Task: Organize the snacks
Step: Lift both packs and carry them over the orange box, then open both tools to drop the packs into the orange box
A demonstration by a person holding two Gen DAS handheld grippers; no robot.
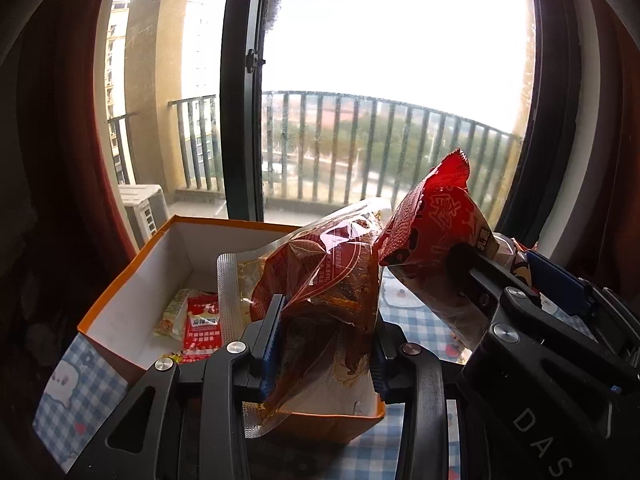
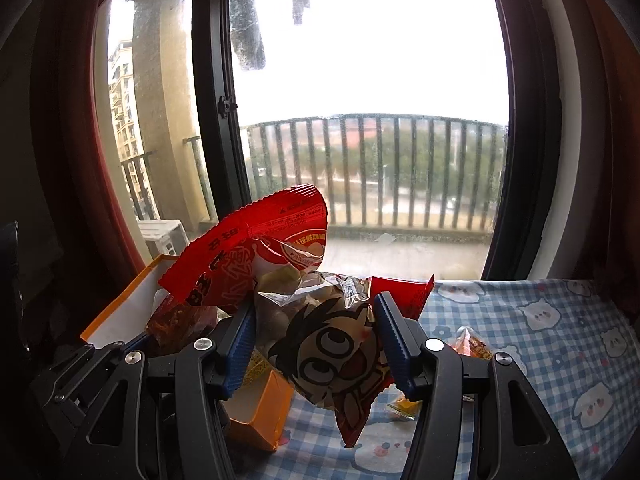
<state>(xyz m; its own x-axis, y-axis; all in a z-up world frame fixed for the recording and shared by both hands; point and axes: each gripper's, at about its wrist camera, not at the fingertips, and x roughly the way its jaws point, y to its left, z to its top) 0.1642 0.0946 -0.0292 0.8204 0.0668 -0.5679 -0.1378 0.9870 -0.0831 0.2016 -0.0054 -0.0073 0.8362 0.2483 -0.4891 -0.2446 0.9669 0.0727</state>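
Both claws pinch snacks: my left claw (image 1: 324, 344) a clear pouch (image 1: 320, 280), my right claw (image 2: 316, 344) a cartoon bag (image 2: 328, 344), above the orange box (image 1: 132, 280).

A home, high up in a flat: at twelve o'clock a big dark-framed window (image 2: 360, 120) looks over a balcony railing (image 2: 380, 168) to treetops, with an apartment block (image 2: 122, 92) at ten o'clock. A checked tablecloth (image 2: 540, 340) printed with little bears covers the table at four o'clock.
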